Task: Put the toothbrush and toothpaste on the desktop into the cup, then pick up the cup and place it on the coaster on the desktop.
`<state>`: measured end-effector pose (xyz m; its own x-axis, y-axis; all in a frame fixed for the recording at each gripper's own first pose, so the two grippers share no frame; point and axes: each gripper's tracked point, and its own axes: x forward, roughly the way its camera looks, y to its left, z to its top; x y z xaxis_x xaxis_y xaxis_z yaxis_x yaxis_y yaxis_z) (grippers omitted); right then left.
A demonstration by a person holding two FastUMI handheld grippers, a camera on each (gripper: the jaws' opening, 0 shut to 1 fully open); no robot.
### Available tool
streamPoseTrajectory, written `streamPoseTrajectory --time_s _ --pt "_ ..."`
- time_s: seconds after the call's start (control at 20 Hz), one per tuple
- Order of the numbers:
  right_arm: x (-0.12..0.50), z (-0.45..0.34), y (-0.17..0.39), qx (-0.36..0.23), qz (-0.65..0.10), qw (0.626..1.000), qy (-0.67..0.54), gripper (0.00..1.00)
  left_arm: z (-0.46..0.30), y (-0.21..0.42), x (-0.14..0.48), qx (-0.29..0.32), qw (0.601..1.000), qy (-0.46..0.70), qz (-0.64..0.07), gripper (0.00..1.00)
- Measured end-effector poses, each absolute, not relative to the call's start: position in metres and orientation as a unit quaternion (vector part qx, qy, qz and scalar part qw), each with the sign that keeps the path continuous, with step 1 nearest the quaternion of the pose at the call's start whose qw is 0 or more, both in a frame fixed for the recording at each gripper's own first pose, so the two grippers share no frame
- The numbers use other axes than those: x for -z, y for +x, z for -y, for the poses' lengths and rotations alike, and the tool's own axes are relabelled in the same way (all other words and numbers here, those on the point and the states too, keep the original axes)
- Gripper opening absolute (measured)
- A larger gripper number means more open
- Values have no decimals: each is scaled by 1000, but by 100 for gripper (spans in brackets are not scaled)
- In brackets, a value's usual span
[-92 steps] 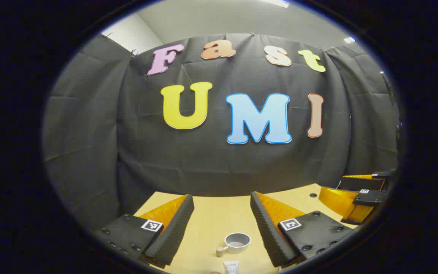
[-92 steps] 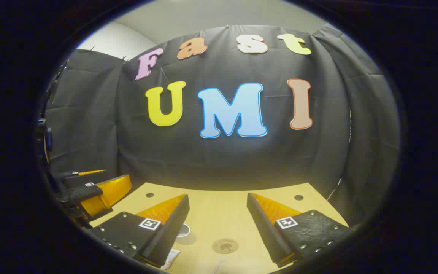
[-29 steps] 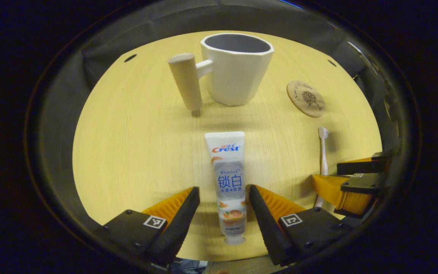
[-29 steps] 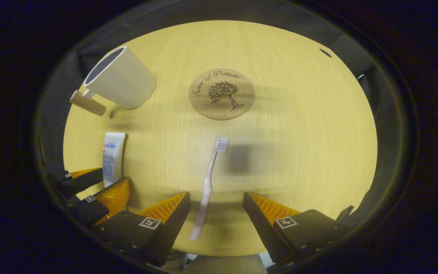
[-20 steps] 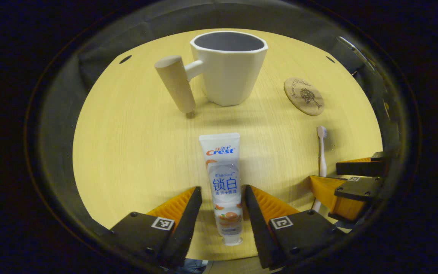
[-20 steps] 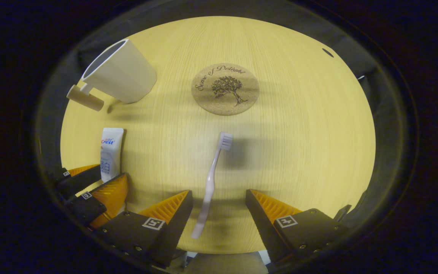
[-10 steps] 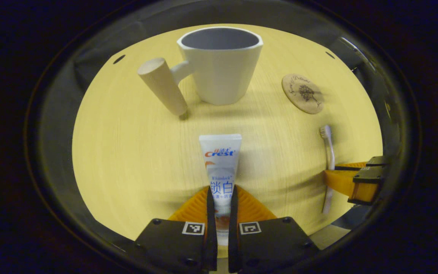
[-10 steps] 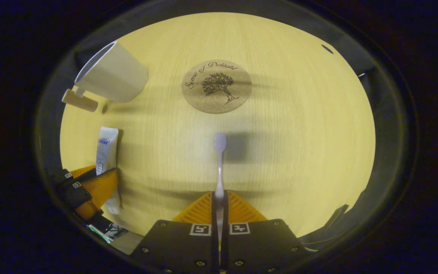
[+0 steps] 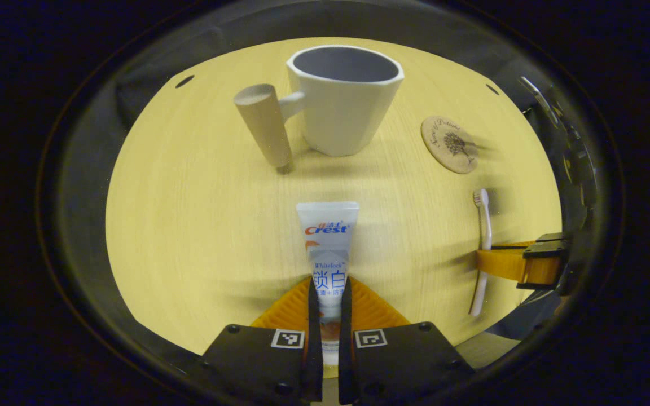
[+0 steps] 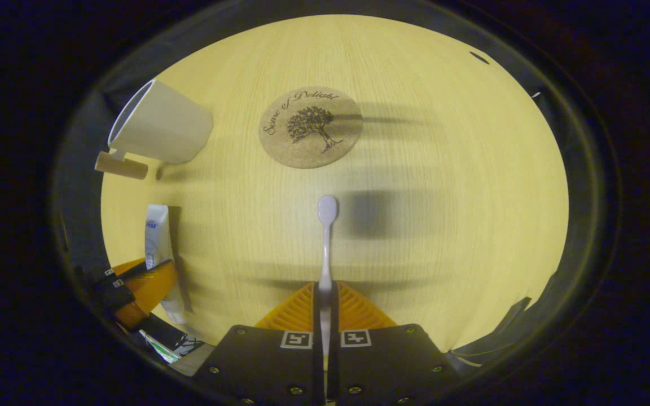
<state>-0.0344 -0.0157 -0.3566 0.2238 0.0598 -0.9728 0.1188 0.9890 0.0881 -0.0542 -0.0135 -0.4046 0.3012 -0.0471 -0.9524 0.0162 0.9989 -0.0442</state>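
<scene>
My left gripper [image 9: 326,293] is shut on the lower half of a white toothpaste tube [image 9: 328,242], whose flat end points toward the cup. The white cup [image 9: 343,101] with a wooden peg handle [image 9: 263,132] stands upright on the far side of the table. My right gripper [image 10: 325,293] is shut on the handle of a white toothbrush [image 10: 325,237], head pointing forward above the tabletop. The round cork coaster [image 10: 310,127] lies beyond the brush head. The cup [image 10: 158,129] is at the left in the right gripper view. The right gripper [image 9: 519,265] with the toothbrush [image 9: 482,248] appears at the right of the left gripper view.
A light wooden round table [image 9: 201,214] carries everything, with black cloth around its far edge. Small dark holes [image 9: 184,81] mark the tabletop near the back. The left gripper [image 10: 139,285] with the toothpaste [image 10: 158,248] appears at the lower left of the right gripper view.
Both grippers came down from facing the wall, closed on the toothpaste and the toothbrush, and have since lifted slightly; the shadows under both items have grown.
</scene>
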Motion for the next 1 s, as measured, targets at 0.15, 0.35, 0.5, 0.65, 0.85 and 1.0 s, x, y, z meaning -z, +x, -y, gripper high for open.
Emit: streamPoseTrajectory --time_s 0.15,0.35,0.5,0.65,0.85,1.0 --pt "356 16 -34 20 -620 781 77 4 18 -64 376 28 810 -22 -585 18" --pt "356 16 -35 20 -614 786 76 3 24 -56 318 37 834 -40 -548 18" --pt "356 16 -36 21 -612 787 82 4 25 -33 266 43 858 -50 -509 18" --pt "356 16 -35 20 -611 786 88 4 21 -3 224 49 878 -45 -473 18" --pt "357 16 -37 21 -607 789 94 4 9 49 200 47 898 -13 -436 18" --pt "357 16 -38 20 -602 793 92 4 10 82 188 49 908 -7 -417 18"
